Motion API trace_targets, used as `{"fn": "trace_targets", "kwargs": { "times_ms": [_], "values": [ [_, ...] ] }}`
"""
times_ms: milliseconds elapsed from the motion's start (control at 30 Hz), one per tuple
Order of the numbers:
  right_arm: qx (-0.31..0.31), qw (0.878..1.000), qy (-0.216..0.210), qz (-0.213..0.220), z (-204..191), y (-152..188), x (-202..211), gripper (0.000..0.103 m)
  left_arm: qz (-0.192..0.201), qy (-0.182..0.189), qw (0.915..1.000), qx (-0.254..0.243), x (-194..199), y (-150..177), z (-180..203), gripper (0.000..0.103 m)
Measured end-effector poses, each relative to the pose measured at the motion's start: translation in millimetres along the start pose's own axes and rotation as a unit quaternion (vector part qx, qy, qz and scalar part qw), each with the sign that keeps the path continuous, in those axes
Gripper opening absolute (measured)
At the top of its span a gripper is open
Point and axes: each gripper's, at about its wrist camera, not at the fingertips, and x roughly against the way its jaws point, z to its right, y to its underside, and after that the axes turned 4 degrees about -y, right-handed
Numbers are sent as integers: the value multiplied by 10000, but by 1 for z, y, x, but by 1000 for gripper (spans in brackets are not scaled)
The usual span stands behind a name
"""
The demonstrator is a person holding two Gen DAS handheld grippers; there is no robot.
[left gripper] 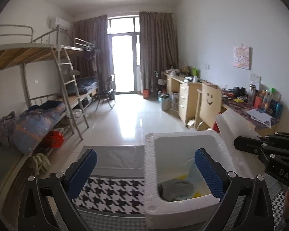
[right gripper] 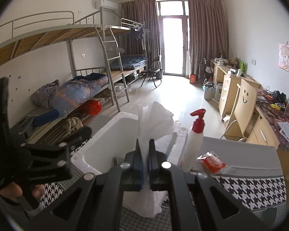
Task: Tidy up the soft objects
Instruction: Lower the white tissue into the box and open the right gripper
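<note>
A white foam box stands on a houndstooth-covered surface. Inside it lies a crumpled grey cloth on a pale blue and yellow item. My left gripper is open wide above the box's left wall, one blue pad over the houndstooth cloth and the other over the box's inside, with nothing held. My right gripper is shut on a thin white sheet that stands up above the box and hangs below the pads. In the left wrist view the right gripper shows at the right edge, beside that white piece.
A white pump bottle with a red top and a red packet sit to the right of the box. Bunk beds with bedding line the left wall. Desks and a smiley-face chair line the right. A person's fingers hold the left gripper.
</note>
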Motion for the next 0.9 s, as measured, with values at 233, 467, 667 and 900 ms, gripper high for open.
{"fn": "trace_targets", "kwargs": {
  "times_ms": [233, 467, 667, 900],
  "values": [
    [46, 9997, 61, -219, -6, -3, -24, 7, 44, -82, 9999, 121, 5, 6, -13, 102],
    [-23, 9990, 9, -443, -4, -1, -43, 12, 16, -172, 9996, 206, 5, 12, -22, 102],
    [-74, 9984, -15, -554, -8, 3, -51, 52, -57, -159, 9995, 266, 2, 19, -25, 102],
    [6, 9987, 63, -503, -13, 4, -45, 65, -66, -127, 9995, 277, 4, 21, -28, 102]
  ]
}}
